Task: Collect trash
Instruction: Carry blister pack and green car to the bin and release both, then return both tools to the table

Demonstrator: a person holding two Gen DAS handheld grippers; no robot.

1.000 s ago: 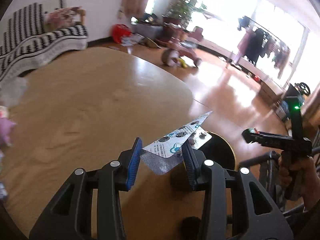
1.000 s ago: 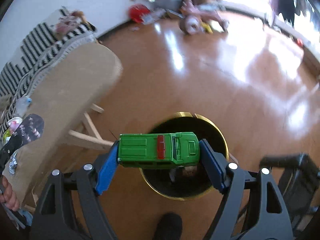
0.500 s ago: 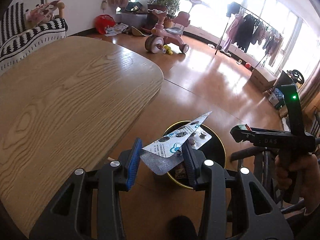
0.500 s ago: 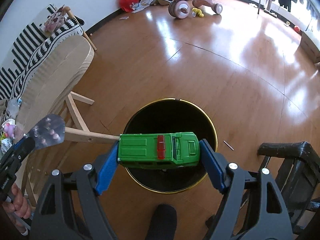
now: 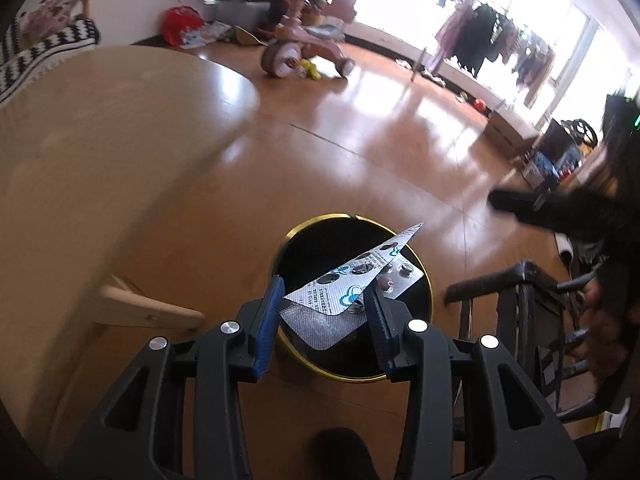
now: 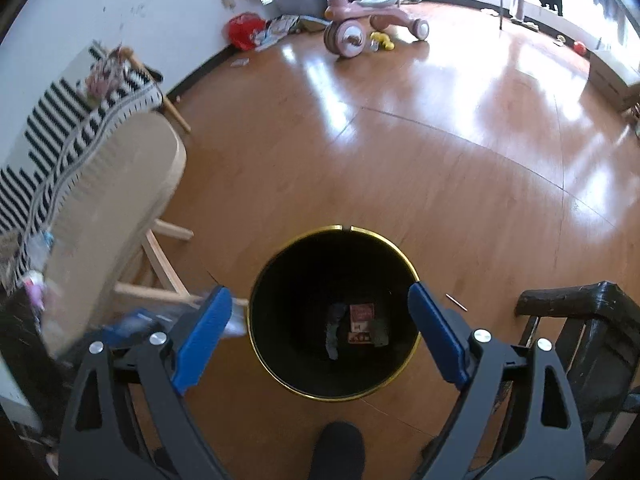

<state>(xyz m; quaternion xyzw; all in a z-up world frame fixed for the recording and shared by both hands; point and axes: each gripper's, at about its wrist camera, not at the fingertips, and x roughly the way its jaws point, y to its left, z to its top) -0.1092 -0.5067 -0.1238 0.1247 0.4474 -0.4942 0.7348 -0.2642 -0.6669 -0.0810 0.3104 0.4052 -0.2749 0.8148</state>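
Note:
My left gripper point(image 5: 324, 300) is shut on a silver blister pack point(image 5: 352, 284) and holds it right above the black, gold-rimmed trash bin point(image 5: 316, 232) on the floor. In the right wrist view my right gripper point(image 6: 320, 312) is open and empty, straddling the same bin point(image 6: 280, 320) from above. Inside the bin lie a small red packet point(image 6: 361, 322) and dark scraps. The green toy car is out of sight.
A round wooden table point(image 5: 100, 140) stands to the left, with its legs point(image 6: 168, 264) near the bin. A dark wooden chair point(image 6: 580, 320) stands to the right. A pink tricycle point(image 6: 360, 20) and a striped sofa point(image 6: 60, 128) are further off.
My right gripper opened and the green toy car left it. My left gripper moved from over the table to above the bin, still gripping the blister pack.

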